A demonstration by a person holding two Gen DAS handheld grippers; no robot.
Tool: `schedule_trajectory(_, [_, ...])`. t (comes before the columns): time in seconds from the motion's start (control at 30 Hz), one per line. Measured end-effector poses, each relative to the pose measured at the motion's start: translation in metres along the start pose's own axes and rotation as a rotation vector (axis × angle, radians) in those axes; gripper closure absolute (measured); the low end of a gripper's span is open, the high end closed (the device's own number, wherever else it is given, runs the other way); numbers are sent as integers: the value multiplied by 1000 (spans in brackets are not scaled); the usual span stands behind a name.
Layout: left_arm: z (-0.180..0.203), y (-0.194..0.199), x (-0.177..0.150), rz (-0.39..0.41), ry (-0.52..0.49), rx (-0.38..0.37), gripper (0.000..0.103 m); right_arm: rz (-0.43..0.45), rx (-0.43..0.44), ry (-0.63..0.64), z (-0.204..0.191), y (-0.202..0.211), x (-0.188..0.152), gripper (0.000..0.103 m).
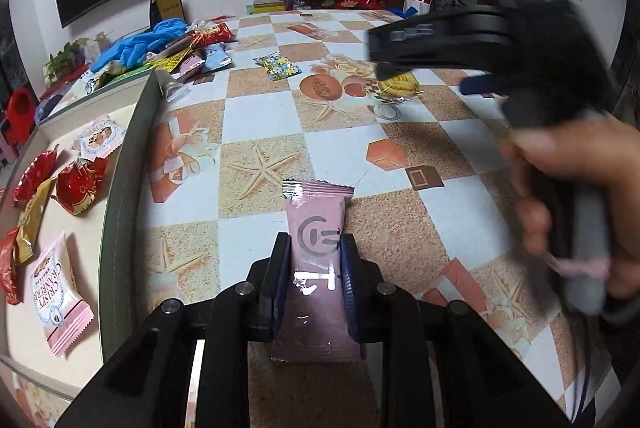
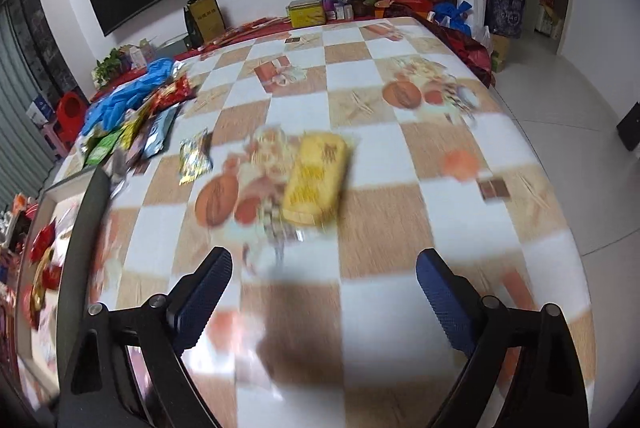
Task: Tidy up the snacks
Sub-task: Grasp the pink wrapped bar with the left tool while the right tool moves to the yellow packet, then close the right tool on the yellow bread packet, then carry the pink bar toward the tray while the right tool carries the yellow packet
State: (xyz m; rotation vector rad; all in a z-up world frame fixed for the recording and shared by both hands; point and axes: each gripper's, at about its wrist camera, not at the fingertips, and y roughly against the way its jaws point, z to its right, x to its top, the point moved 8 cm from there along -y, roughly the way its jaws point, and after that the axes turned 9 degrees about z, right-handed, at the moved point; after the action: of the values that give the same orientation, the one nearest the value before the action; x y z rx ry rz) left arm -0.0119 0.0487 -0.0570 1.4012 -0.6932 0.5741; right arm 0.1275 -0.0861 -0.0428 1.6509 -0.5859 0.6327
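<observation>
The left gripper [image 1: 315, 278] clamps a light, crinkly pink snack packet [image 1: 316, 268] mid-body above the table's near edge, while the right gripper [image 2: 324, 292], spread wide, faces the soft yellow packet [image 2: 316, 177] mid-table.

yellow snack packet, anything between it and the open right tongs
Nothing visible. In the right wrist view the yellow snack packet lies ahead of the open right tongs, with only bare checkered tablecloth between them. The foil candy packet sits off to its left, outside that path.
</observation>
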Motion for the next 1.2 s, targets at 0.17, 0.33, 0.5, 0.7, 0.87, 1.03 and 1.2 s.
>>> schedule_trajectory(0.17, [1, 0, -1, 1, 1, 1, 76, -56, -85, 48, -11, -51, 17, 27])
schedule_trajectory(0.33, [-2, 0, -1, 2, 11, -5, 76, -30, -73, 102, -23, -61, 26, 66])
schedule_trajectory(0.5, [-6, 0, 0, 4, 27, -11, 76, -30, 9, 97, -26, -28, -3, 66])
schedule_trajectory(0.7, [-17, 4, -2, 5, 29, 45, 77, -41, 68, 67, -19, 43, -72, 66])
schedule_trajectory(0.87, [-25, 11, -9, 4, 39, 50, 77, -34, 82, 135, -34, 75, -106, 66])
schedule_trajectory(1.03, [-25, 11, -10, 3, 29, 59, 77, 4, 67, 187, -48, 73, -111, 66])
schedule_trajectory(1.2, [-24, 11, -9, 2, 21, 66, 77, 21, 68, 214, -51, 73, -113, 66])
